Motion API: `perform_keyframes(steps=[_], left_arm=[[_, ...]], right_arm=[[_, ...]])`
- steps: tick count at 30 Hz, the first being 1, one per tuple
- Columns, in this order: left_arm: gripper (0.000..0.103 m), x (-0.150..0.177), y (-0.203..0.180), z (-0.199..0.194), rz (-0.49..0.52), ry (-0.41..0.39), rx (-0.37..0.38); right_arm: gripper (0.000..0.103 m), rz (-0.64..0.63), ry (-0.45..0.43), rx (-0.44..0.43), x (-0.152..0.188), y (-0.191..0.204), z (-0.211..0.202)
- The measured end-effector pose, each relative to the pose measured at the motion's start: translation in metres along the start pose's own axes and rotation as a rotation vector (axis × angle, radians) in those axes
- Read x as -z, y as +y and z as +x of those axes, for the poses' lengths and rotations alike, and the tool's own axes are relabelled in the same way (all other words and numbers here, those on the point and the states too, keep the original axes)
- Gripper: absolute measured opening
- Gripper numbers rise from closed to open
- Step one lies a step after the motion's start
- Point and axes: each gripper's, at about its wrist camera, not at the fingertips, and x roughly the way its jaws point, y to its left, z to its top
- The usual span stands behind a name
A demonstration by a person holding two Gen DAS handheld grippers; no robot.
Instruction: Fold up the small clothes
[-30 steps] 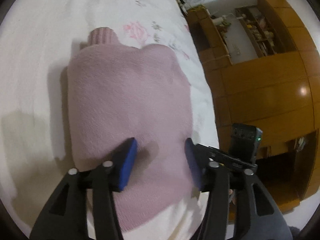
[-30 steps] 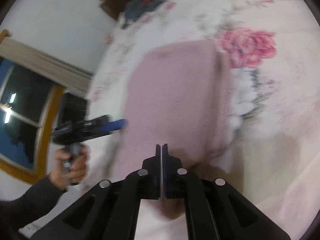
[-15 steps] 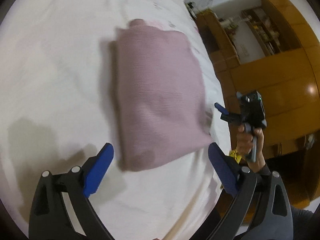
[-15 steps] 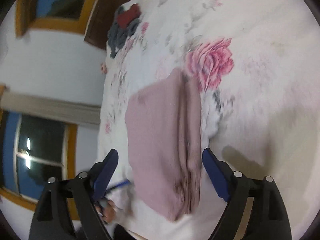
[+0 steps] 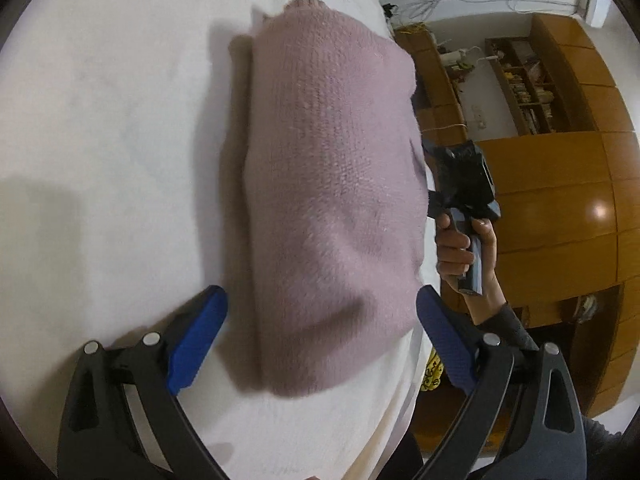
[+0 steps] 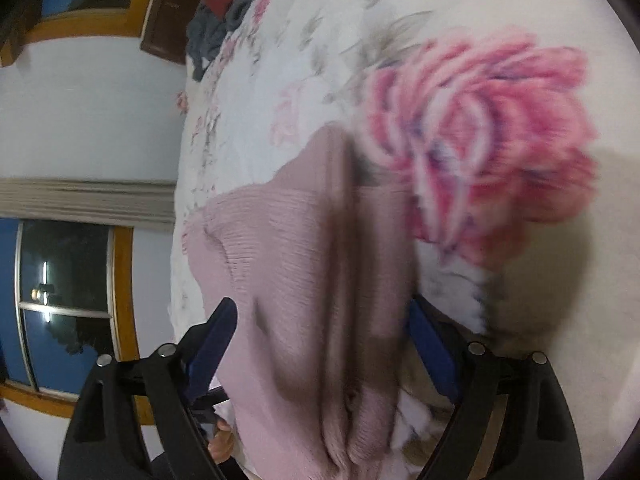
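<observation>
Sweater (image 5: 332, 200) lies folded in a pink block on the bedsheet (image 5: 112, 128), near the bed's edge. Your left gripper (image 5: 322, 340) is spread wide with the near end of the block between its blue pads, closer than half a second ago. Your right gripper (image 6: 324, 352), clamped shut a second ago, now gapes too, straddling the sweater's layered edge beside the printed rose (image 6: 480, 152), holding nothing.
</observation>
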Motion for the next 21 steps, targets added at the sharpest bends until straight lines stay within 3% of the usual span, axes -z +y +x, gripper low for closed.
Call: perform_keyframes(steps=[3, 5, 6, 7, 8, 10, 16, 21], left_arm=[[0.095, -0.005, -0.004, 0.014, -0.022, 0.028, 0.054], [0.092, -0.007, -0.011, 0.024, -0.012, 0.049, 0.032], [0.088, -0.007, -0.014, 0.028, -0.013, 0.051, 0.006], [0.064, -0.009, -0.015, 0.032, -0.021, 0.059, -0.011], [0.047, -0.011, -0.014, 0.035, -0.042, 0.071, -0.032], [0.038, -0.013, -0.015, 0.036, -0.054, 0.087, -0.041], [0.027, -0.012, -0.044, 0.014, 0.017, 0.075, -0.107], [0.026, -0.002, -0.07, -0.026, 0.065, 0.045, -0.12]], right_arm=[[0.087, -0.04, 0.027, 0.011, -0.002, 0.01, 0.018], [0.083, -0.038, 0.025, 0.01, -0.002, 0.012, 0.023], [0.076, -0.039, 0.017, 0.013, -0.002, 0.014, 0.025], [0.07, -0.042, 0.009, 0.018, -0.002, 0.016, 0.026], [0.056, -0.045, 0.005, 0.016, 0.0, 0.016, 0.025], [0.05, -0.057, -0.016, 0.013, 0.006, 0.02, 0.019], [0.045, -0.075, -0.071, -0.029, 0.02, 0.043, 0.003], [0.045, -0.095, -0.093, -0.082, 0.041, 0.08, -0.003]])
